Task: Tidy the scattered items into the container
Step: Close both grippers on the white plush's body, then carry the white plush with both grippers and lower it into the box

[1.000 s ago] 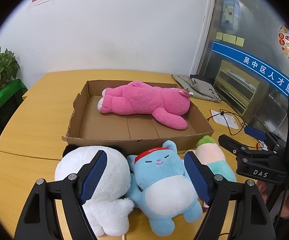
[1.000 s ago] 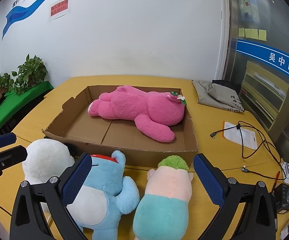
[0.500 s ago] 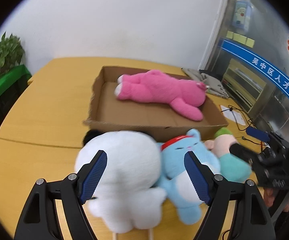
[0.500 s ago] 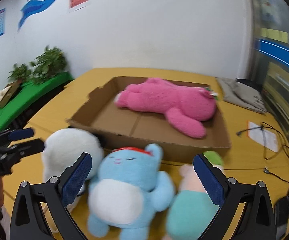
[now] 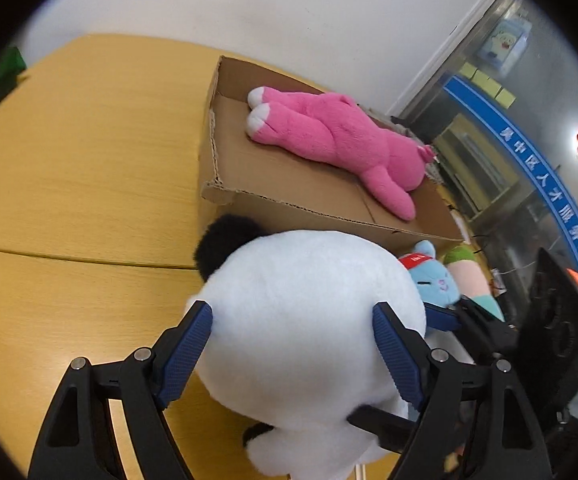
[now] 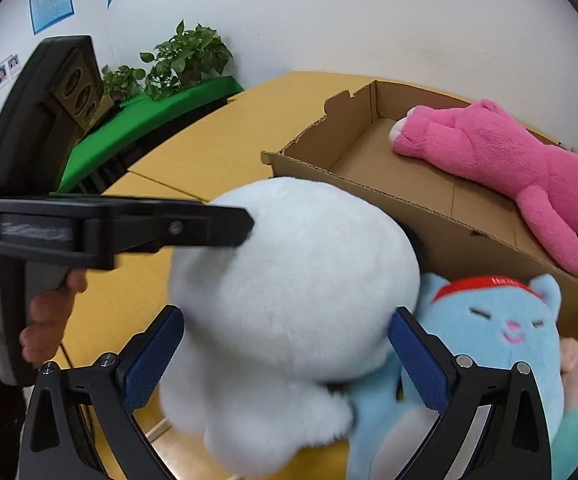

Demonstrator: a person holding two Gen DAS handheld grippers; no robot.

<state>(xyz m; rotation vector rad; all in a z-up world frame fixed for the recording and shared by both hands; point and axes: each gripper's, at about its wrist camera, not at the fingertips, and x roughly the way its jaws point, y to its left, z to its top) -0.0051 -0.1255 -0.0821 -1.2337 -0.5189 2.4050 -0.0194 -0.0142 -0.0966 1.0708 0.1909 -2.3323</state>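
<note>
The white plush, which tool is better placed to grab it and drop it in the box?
Probably either: the white plush sits between the fingers of both the left tool and right tool, both open beside the cardboard box.

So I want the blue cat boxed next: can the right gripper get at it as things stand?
Probably not yet. The white plush fills the space between the right gripper's open fingers, and the blue cat sits off to its right, partly behind that plush.

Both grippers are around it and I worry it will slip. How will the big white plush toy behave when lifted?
The white plush toy looks soft and furry, so it will likely squash between the pads rather than resist. It bulges past both the left gripper and the right gripper, so it may sag or wobble. It is probably light for its bulk, so slipping seems unlikely once squeezed.
</note>
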